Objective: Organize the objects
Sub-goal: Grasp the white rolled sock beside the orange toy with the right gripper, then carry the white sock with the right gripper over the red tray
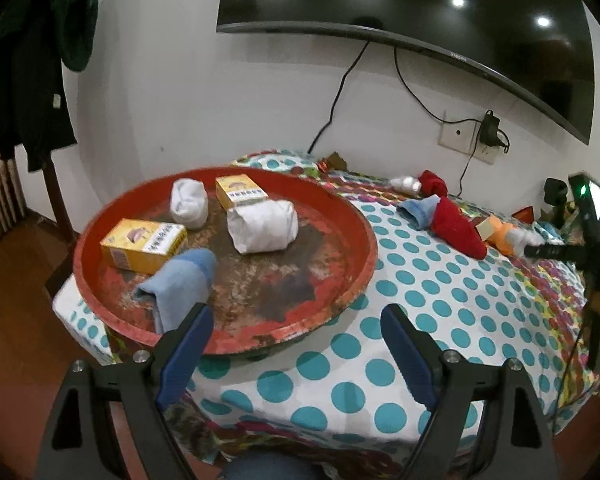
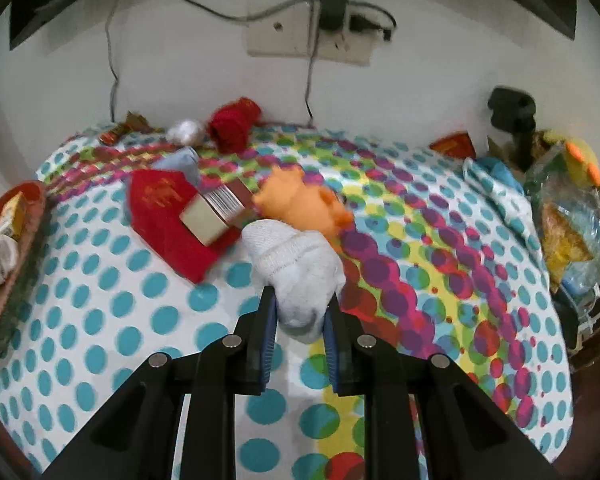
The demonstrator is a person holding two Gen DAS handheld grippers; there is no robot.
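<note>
Your right gripper is clamped on a rolled white sock above the dotted cloth. Your left gripper gapes empty before the red tray, which holds two yellow boxes, white bundles and a blue sock.

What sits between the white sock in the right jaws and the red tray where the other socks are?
Nothing tall. The right gripper is shut on the white sock. Toward the red tray, the red sock with a small box on it lies slightly off that line; the rest is bare dotted cloth.
</note>
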